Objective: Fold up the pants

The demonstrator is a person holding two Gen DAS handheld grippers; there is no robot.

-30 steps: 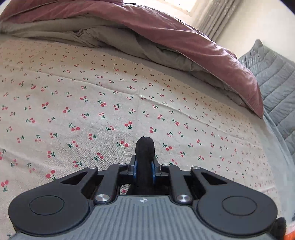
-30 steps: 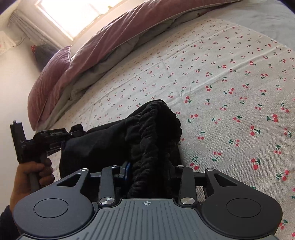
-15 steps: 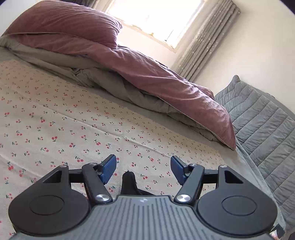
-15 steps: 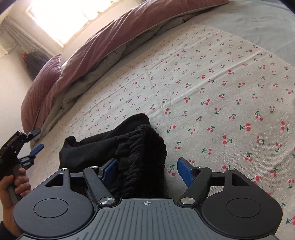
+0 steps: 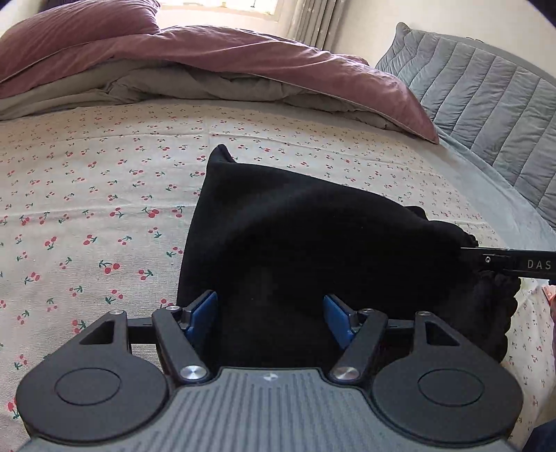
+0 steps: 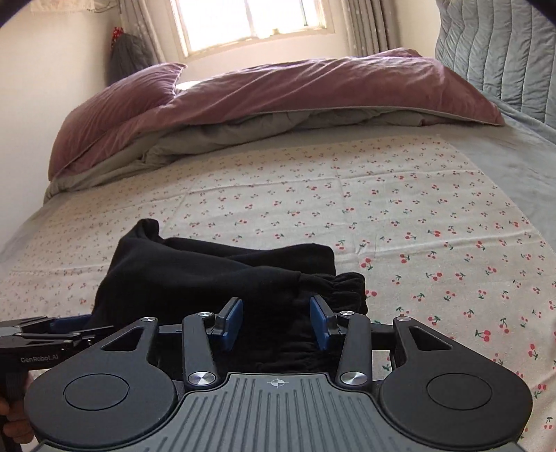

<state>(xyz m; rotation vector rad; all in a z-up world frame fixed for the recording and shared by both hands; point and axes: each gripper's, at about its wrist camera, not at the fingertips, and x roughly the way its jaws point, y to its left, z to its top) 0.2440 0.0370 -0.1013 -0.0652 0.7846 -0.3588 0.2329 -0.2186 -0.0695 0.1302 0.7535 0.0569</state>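
From the left wrist view, your left gripper [image 5: 270, 318] stood with its blue pads [image 5: 203, 313] spread wide, gripping nothing, just over the near edge of the black pants [image 5: 312, 236]. The pants lay folded in a compact bundle on the cherry-print sheet [image 5: 97, 194]. At the right edge, the black arm of your right gripper [image 5: 514, 264] crossed in front of the gathered waistband [image 5: 493, 306]. Beyond the pants, a mauve duvet [image 5: 243, 59] lay heaped across the bed, with a grey quilted headboard [image 5: 486, 90] at the right.

From the right wrist view, your right gripper [image 6: 276, 321] was likewise spread wide and held nothing, its pads [image 6: 232, 321] on either side of the waistband [image 6: 333, 288]. Your left gripper [image 6: 52, 330] reached in low at the left, beside the bundle. A window [image 6: 250, 24] lit the wall behind the duvet [image 6: 278, 94].
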